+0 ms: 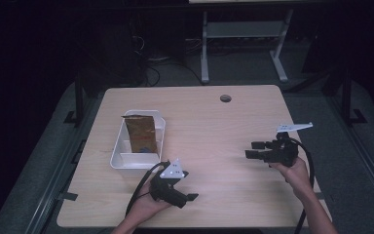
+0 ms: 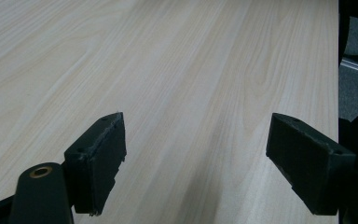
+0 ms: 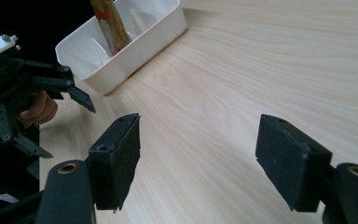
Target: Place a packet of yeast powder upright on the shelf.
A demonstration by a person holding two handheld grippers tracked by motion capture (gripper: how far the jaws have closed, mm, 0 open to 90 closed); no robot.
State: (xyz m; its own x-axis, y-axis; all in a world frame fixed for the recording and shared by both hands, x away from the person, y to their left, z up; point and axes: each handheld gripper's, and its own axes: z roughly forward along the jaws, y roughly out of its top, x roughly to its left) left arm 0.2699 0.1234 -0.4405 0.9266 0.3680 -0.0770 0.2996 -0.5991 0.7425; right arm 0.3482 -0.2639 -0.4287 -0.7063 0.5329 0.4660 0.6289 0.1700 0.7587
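Above bare table [image 2: 177, 70], both tools wide, empty.

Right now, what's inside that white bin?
A brown paper bag stands in the white bin's larger compartment. What it holds, and the floor beneath it, are hidden.

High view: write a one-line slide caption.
Two open claws, left and right, hover over table beside white bin holding brown packet.

Pale wood-grain table [image 1: 214, 122], white divided bin [image 1: 119, 161], brown paper packet [image 1: 140, 131] with a blue and red patch low on its face, black left gripper [image 2: 196, 163], black right gripper [image 3: 198, 163]
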